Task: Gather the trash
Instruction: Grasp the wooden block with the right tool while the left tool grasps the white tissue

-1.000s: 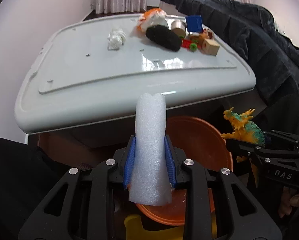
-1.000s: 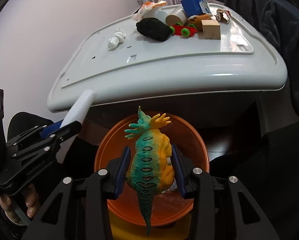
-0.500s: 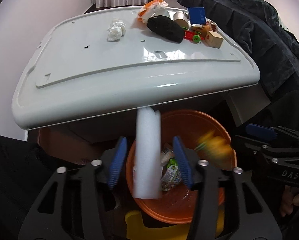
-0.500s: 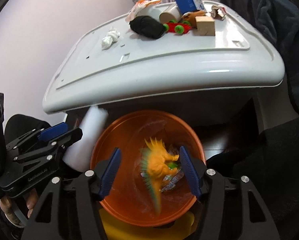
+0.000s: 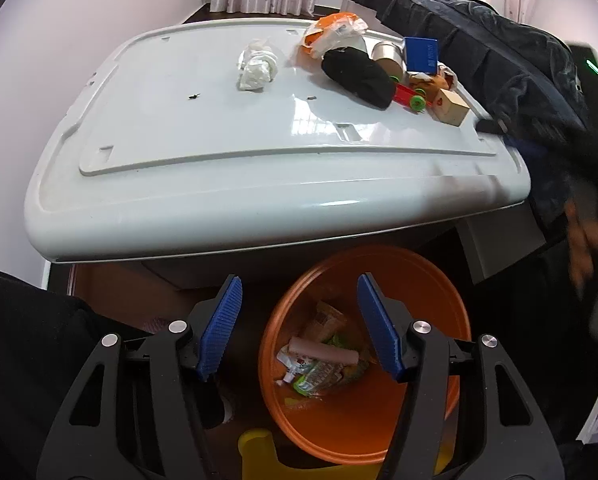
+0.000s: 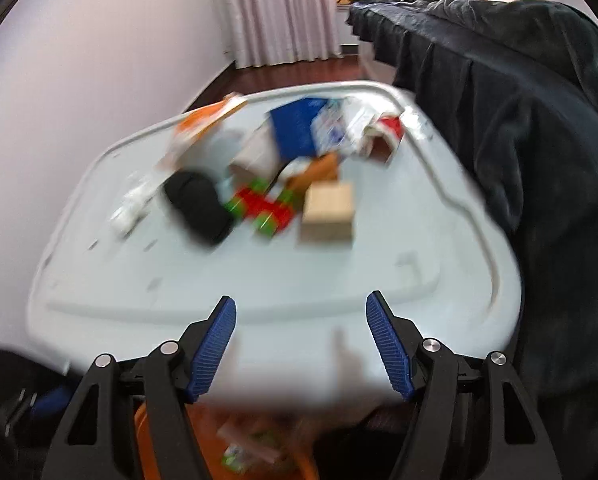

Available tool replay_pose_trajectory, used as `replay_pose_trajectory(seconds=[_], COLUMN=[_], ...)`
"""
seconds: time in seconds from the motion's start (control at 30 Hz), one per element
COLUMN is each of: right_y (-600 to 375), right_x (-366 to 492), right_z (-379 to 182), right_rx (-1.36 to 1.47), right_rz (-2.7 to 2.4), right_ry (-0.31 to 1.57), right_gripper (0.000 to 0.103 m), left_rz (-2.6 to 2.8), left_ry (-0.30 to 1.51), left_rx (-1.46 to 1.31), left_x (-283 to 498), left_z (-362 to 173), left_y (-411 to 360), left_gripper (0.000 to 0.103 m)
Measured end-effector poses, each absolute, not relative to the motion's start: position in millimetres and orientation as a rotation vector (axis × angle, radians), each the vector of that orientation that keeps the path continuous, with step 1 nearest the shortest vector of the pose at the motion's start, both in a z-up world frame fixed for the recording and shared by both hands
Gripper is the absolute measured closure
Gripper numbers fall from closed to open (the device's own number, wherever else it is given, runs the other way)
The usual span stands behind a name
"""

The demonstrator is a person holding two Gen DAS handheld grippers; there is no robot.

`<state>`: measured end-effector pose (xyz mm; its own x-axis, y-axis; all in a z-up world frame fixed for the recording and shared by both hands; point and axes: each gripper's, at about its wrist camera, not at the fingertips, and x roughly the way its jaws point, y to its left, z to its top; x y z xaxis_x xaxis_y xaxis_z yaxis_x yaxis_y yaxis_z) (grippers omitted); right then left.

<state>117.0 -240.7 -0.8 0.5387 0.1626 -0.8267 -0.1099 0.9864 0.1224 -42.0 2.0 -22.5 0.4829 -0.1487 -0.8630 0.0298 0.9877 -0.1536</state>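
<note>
My left gripper [image 5: 299, 324] is open and empty above the orange bin [image 5: 431, 280]. The white foam roll [image 5: 323, 352] lies inside the bin among wrappers. My right gripper [image 6: 301, 344] is open and empty, raised over the near edge of the white table [image 6: 339, 280]; its view is blurred. On the table lie a crumpled white tissue [image 5: 257, 65], a black cloth [image 5: 357, 74], an orange-white wrapper [image 5: 335, 34], a red toy car [image 5: 409, 96], a wooden block [image 5: 451, 106], a blue box [image 5: 421, 55] and a tin can [image 5: 387, 53]. The dinosaur toy is not visible.
A dark blanket [image 5: 519, 60] covers furniture right of the table. A yellow object [image 5: 259, 456] sits under the bin. Pink curtains [image 6: 283, 12] hang at the back, a wall on the left. The bin also shows in the right wrist view [image 6: 147, 420].
Both grippers opened. The foam roll dropped from my left gripper and the dinosaur from my right into the bin. My right gripper has swung up toward the table.
</note>
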Motion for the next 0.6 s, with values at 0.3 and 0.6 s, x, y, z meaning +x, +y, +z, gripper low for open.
replay_pose_trajectory(seconds=[0.3,0.6], right_y=[-240.7,-237.7], right_x=[184.1,211.3], right_z=[-27.4,-44.5], right_rx=[0.054,0.012], right_rz=[0.098,0.060], right_ry=[1.031,1.001], right_gripper=[0.044,0.067], left_rz=[-0.131,-0.146], left_ry=[1.052,1.044], left_rx=[-0.094,-0.075], left_x=[-44.4,-47.2], left_z=[-25.4,-26.4], left_y=[-1.6,-4.6], left_gripper=[0.043,0.040])
